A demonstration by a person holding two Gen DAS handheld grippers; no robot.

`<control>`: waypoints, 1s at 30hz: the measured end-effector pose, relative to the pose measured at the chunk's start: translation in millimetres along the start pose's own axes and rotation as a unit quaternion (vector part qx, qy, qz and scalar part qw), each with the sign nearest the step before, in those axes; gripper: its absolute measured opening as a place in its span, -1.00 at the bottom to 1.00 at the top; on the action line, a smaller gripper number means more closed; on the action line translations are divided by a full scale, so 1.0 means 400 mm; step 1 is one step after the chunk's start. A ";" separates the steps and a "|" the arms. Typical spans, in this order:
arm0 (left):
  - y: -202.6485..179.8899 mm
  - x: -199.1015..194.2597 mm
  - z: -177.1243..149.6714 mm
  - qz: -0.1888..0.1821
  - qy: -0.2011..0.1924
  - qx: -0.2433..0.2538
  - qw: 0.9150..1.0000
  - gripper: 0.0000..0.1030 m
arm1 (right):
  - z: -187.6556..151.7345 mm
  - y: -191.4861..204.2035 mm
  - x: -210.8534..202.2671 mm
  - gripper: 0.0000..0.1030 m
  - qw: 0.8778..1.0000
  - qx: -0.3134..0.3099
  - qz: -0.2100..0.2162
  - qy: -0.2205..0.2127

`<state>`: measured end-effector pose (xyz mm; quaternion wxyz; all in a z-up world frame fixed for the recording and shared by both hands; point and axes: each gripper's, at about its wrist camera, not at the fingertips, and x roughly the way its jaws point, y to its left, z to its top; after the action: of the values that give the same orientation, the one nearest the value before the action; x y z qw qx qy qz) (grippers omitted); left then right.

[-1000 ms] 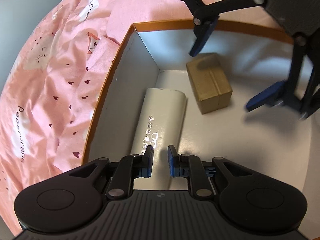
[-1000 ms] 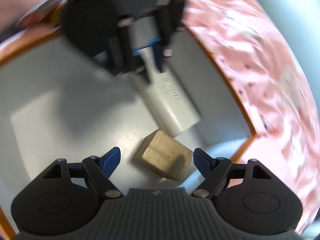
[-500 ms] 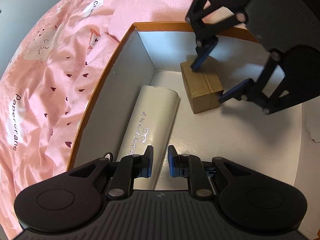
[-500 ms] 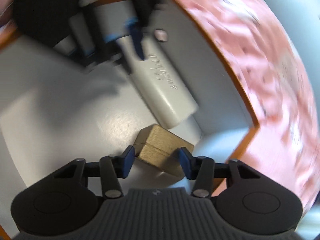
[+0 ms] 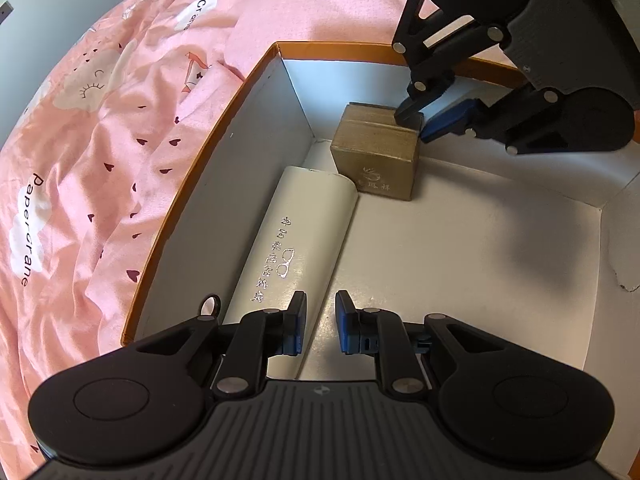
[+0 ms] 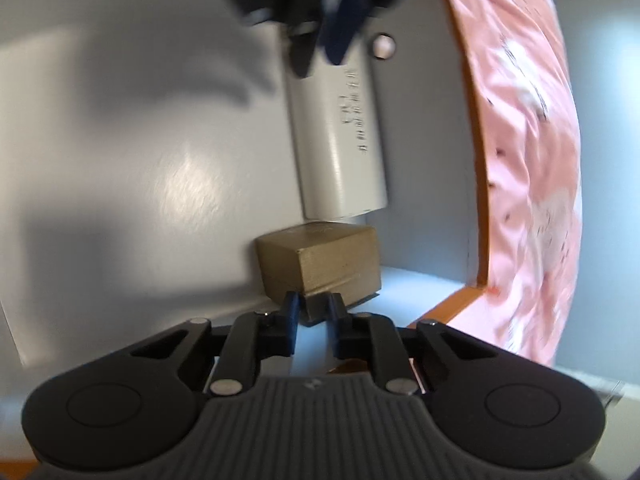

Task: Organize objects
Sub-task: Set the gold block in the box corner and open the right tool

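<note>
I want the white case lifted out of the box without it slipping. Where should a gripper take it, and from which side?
Grip the white case across its narrow width near mid-length, coming down from above. It lies flat, long and rounded, close along the box wall, with the brown box close at its far end, so an end grip looks crowded.

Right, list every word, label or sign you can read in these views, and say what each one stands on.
"Papercrane": printed in black on the pink patterned bedsheet, beside a white cloud.
"Cr ane": partly folded away, further up the same bedsheet.
Silver characters with a spectacles sign, on the long white case: not legible.
Emblem and small characters on the small gold cardboard box: too small to read.
</note>
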<state>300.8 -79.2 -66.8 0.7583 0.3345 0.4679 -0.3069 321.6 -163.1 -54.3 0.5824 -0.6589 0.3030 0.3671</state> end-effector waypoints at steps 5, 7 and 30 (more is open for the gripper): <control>0.005 0.002 -0.007 -0.002 0.000 -0.006 1.000 -0.60 | 0.009 -0.029 -0.020 -0.51 0.997 0.058 0.029 -0.031; 0.004 0.002 -0.008 -0.002 0.001 -0.006 1.000 -0.60 | 0.021 -0.038 -0.006 -0.56 0.998 0.056 0.016 -0.026; -0.008 -0.121 -0.030 -0.002 -0.049 -0.050 0.998 -0.54 | 0.007 -0.051 -0.073 -0.66 0.982 0.170 -0.014 -0.080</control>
<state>274.4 -64.1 -27.3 0.7954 0.2801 0.4457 -0.3005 322.1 -158.3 -18.7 0.7134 -0.5231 0.3043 0.3532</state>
